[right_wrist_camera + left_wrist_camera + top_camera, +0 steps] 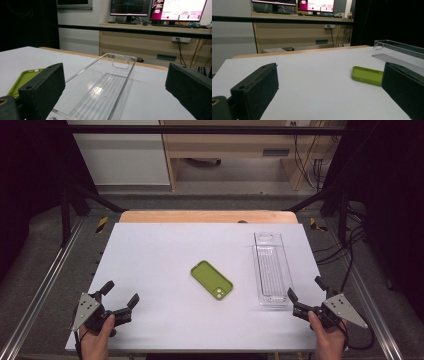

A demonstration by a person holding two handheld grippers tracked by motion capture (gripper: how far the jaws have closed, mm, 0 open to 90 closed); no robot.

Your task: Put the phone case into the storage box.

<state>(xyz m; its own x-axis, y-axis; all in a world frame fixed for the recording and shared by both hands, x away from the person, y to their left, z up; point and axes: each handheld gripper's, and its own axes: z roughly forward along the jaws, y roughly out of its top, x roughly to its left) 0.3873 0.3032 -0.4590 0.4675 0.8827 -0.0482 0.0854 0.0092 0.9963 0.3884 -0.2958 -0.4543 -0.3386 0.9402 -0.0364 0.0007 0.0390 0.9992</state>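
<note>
Nothing picked up yet here, this looks like the very start, both sets of tongs parked at the near edge of the counter (150, 240) with their jaws spread wide and nothing between them. Left tongs (120, 295) sit at the near left corner, well apart from everything. Right tongs (306, 288) are at the near right, just beside the near end of the clear tray (270, 270), which lies lengthwise along the right side. The green phone case (212, 280) lies flat near the middle, angled, open side up, apart from the tray. In the right gripper view the tray (105, 90) runs straight ahead between the jaws, with the case (22, 80) off to the left. In the left gripper view the case (367, 75) is ahead and to the right. My guess is the case ends up in the tray, so the step in hand is the approach. Next move probably wants one of the tongs going out to the case and closing across its thin rim, which is low and flat, so the jaws need to come in close to the counter or it'll just skid.
</note>
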